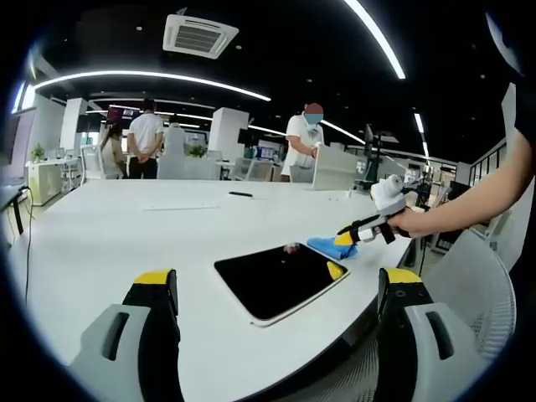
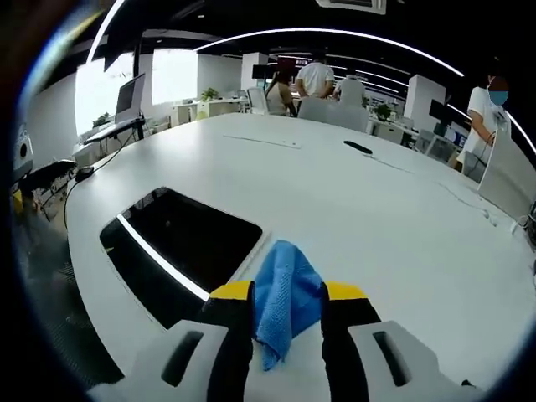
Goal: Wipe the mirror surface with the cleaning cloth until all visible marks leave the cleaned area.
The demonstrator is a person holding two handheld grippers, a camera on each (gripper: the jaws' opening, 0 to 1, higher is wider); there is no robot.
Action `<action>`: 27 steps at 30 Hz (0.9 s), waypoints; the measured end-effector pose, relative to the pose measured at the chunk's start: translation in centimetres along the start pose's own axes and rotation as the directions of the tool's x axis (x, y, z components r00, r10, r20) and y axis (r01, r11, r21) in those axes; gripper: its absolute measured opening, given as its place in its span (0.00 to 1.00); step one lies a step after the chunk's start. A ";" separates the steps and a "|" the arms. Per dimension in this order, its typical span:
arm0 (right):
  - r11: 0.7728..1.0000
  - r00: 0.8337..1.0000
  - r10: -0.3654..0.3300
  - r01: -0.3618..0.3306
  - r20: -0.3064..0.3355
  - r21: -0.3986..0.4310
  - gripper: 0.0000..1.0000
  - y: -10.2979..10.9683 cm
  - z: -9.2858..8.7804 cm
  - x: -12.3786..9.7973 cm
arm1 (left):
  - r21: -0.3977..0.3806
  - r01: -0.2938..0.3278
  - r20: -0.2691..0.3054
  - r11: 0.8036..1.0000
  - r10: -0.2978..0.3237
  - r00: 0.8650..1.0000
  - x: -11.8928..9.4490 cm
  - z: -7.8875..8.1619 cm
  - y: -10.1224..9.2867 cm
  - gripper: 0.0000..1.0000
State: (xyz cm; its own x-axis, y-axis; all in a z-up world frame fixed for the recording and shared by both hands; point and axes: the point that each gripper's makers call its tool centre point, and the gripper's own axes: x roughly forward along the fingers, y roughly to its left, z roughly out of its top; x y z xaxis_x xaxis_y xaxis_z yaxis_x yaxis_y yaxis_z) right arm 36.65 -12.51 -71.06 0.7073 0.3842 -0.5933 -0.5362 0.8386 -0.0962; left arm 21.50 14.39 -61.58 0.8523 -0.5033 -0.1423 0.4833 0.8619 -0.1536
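A dark rectangular mirror [image 1: 280, 279] lies flat on the white table [image 1: 126, 234], ahead of my left gripper [image 1: 280, 289], whose jaws stand wide apart with nothing between them. Just beyond the mirror's far right corner, the right gripper [image 1: 345, 240] holds a blue cloth [image 1: 333, 248] down on the table. In the right gripper view the mirror [image 2: 180, 251] lies to the left, reflecting a ceiling light strip. My right gripper [image 2: 286, 293] is shut on the blue cloth [image 2: 285, 306], which hangs between its yellow-tipped jaws beside the mirror's near corner.
A dark pen-like object [image 1: 240, 194] and a thin flat strip [image 1: 182, 208] lie further along the table. Several people stand at desks behind [image 1: 144, 138]. A person's arm [image 1: 469, 205] reaches in from the right. A mesh chair back [image 1: 477, 293] stands at the table's near right edge.
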 end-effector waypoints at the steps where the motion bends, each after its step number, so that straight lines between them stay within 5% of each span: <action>1: 1.000 1.000 0.002 -0.002 -0.006 -0.004 0.26 0.0 -0.1 0.2 | 0.000 0.000 0.000 1.000 0.000 1.000 0.0 0.0 0.0 0.98; 14: 0.999 0.998 0.029 -0.031 -0.054 -0.035 0.12 0.6 -0.9 1.7 | -0.002 -0.002 -0.012 1.000 0.002 1.000 0.0 -0.2 0.0 0.98; 27: 0.999 0.998 0.029 -0.027 -0.059 0.034 0.02 0.8 -1.1 2.2 | -0.003 -0.009 -0.018 1.000 0.009 1.000 0.0 -0.3 0.1 0.98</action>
State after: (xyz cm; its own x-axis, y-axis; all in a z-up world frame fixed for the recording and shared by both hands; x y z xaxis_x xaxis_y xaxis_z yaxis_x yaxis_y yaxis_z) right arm 37.27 -11.46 -73.34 0.6630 0.3852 -0.6419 -0.5391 0.8406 -0.0524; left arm 21.50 14.48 -61.90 0.8530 -0.4963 -0.1615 0.4747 0.8663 -0.1552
